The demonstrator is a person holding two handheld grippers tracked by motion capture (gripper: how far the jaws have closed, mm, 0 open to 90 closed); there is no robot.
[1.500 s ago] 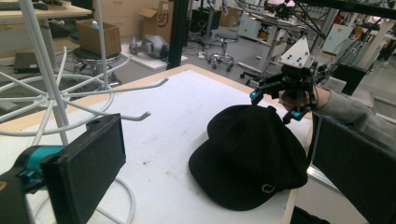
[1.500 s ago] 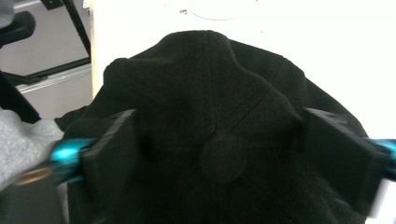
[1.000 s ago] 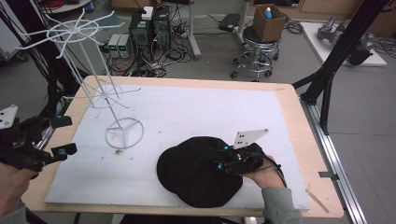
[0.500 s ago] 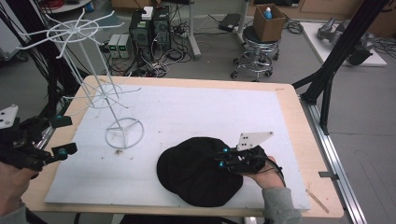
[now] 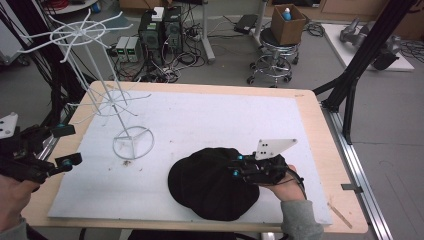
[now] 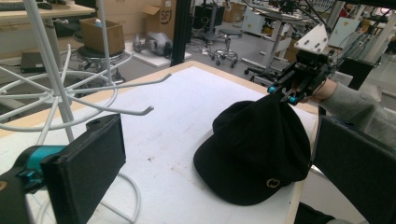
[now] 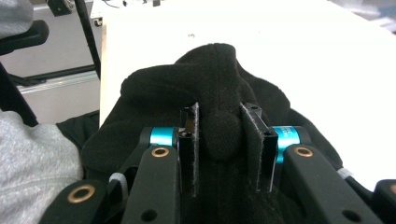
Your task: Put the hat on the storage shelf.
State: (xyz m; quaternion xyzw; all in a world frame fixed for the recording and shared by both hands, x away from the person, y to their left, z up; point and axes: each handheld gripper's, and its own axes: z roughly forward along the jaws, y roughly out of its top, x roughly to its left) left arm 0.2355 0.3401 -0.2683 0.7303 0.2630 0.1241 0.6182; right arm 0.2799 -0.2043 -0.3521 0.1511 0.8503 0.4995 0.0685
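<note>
Right gripper view: right gripper (image 7: 218,140) jaws pinching a fold of the soft black fabric cap (image 7: 210,84) | left gripper (image 6: 224,177) jaws wide open, idle | risk: thin pinch, cap could slip out on the lift

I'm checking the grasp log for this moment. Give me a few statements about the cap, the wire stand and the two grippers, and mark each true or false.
1. The right gripper has its jaws closed on a fold of the black cap. True.
2. The cap hangs on the white wire stand. False: it is down on the white mat.
3. The left gripper holds the stand. False: its jaws are open, holding nothing.
4. The stand is upright on the mat. True.
</note>
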